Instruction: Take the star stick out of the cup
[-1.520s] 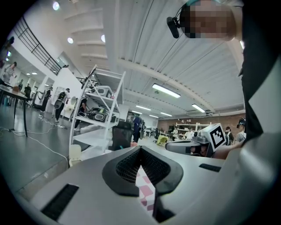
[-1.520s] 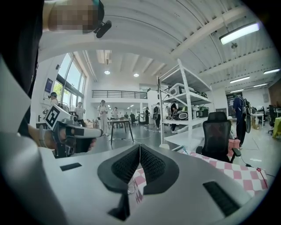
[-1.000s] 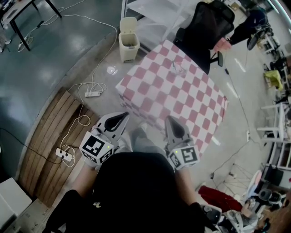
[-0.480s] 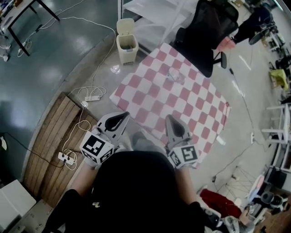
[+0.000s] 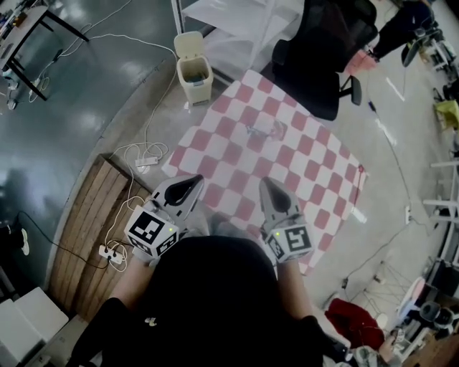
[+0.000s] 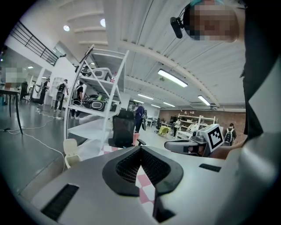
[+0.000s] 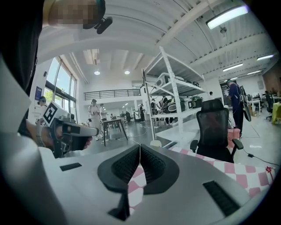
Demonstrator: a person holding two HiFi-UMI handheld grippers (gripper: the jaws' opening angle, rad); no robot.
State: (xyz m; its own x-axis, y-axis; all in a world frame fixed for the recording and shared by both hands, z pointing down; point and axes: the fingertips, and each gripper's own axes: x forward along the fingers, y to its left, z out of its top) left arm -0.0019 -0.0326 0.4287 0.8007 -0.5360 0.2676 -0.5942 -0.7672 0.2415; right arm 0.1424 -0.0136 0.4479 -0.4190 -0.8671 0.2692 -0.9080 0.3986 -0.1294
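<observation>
A clear cup (image 5: 266, 130) stands near the far middle of the red-and-white checked table (image 5: 237, 161); the stick in it is too small to make out in the head view. A tiny red star (image 7: 268, 169) shows at the far right edge of the right gripper view. My left gripper (image 5: 192, 180) (image 6: 140, 147) and right gripper (image 5: 267, 182) (image 7: 139, 146) are held close to my body at the table's near edge, well short of the cup. Both have their jaws together with nothing between them.
A black office chair (image 5: 315, 57) stands behind the table, a cream waste bin (image 5: 193, 68) at its far left corner, white shelving (image 5: 237, 18) beyond. Power strips and cables (image 5: 147, 163) lie on the floor to the left, beside a wooden platform (image 5: 86, 229).
The table and cup have shifted left and nearer in the head view as I come closer. Both grippers stay shut in the same place before my body.
</observation>
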